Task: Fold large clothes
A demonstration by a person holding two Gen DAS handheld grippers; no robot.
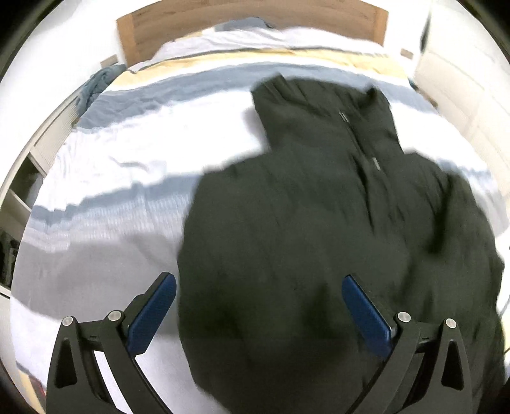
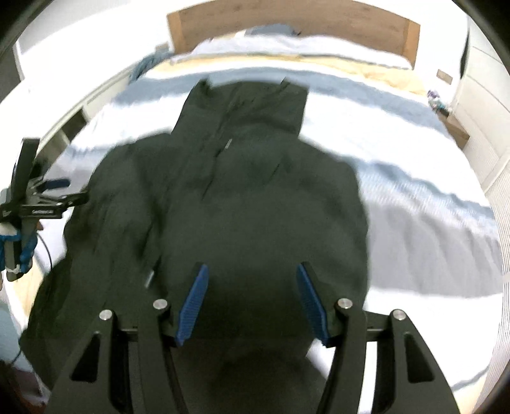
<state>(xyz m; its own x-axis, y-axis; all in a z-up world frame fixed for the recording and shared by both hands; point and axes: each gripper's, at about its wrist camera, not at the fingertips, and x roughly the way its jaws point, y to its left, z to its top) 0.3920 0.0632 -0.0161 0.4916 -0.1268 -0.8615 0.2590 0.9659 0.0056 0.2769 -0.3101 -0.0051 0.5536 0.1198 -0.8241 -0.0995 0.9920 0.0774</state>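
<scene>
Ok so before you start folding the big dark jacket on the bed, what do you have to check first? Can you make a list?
1. Left gripper open and holding nothing: ok, its blue pads stand wide apart above the jacket.
2. Right gripper open and holding nothing: ok, pads apart, no cloth between them.
3. Jacket lying on the bed: ok, hood end toward the wooden headboard.
4. Jacket spread flat: not ok, the left side looks bunched and wrinkled.
5. Zipper closed all the way down: cannot tell, the pictures are blurry.
6. Nothing else lying on the jacket: ok.
</scene>
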